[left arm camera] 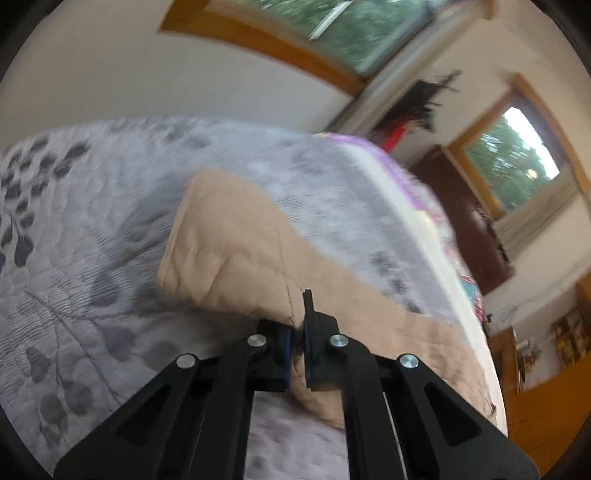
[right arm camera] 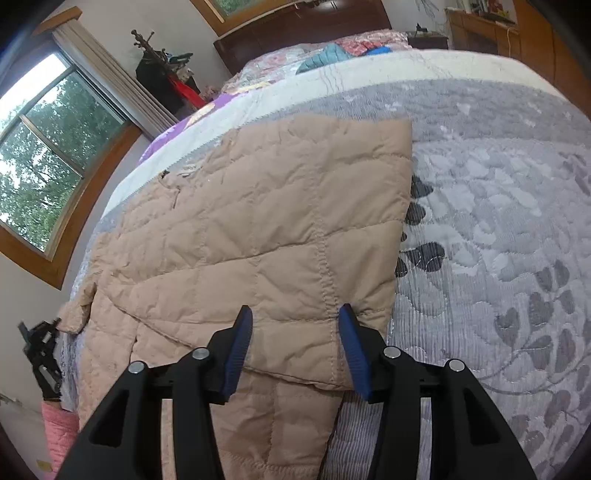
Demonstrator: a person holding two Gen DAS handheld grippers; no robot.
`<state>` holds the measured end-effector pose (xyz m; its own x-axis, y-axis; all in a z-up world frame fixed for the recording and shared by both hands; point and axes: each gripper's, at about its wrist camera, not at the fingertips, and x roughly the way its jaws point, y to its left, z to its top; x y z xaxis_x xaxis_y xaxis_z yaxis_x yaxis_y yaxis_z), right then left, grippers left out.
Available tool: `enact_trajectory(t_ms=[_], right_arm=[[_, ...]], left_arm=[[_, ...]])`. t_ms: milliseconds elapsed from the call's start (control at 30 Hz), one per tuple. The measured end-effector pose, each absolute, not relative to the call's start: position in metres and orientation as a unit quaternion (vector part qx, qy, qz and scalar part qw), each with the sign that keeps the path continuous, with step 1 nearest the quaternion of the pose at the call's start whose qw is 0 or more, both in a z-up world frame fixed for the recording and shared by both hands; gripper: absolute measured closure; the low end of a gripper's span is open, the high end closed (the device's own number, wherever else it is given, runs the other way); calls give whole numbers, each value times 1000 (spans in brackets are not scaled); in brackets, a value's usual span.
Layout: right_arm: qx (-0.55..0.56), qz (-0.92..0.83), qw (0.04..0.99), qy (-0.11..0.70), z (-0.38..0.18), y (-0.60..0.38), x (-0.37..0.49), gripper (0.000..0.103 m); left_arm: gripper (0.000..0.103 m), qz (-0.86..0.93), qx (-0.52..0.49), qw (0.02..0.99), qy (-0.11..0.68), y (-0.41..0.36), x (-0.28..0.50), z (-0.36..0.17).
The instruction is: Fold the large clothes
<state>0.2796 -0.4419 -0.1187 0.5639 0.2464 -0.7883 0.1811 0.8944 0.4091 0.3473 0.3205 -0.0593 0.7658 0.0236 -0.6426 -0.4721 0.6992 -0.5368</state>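
A beige quilted jacket [right arm camera: 258, 236] lies spread on a grey leaf-patterned bed cover [right arm camera: 498, 240], partly folded over itself. My right gripper [right arm camera: 295, 328] is open, its blue pads [right arm camera: 351, 343] spread just above the jacket's near folded edge. My left gripper [left arm camera: 297, 332] is shut on a lifted edge of the jacket [left arm camera: 229, 251], with fabric pinched between its pads. The left gripper also shows far left in the right wrist view [right arm camera: 40, 347], by the jacket's sleeve end. The left wrist view is blurred.
The bed [left arm camera: 74, 258] fills both views; a colourful patchwork quilt [right arm camera: 332, 51] lies at its far end. Windows [right arm camera: 44, 155], a dark wooden headboard [right arm camera: 306, 26], a coat stand [right arm camera: 155, 70] and wooden furniture [left arm camera: 546, 398] surround it.
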Motion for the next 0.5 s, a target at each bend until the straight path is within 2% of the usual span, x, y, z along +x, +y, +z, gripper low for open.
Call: enact_trajectory(t_ms=[267,500], right_arm=[[206,20,857,471,-108,-425,280,54],[216,19,851,479,-116,-428,282,54]], left_arm=[[100,10,-225,936,269,175,353,22],[100,-105,-138,936,308,40,369,24]])
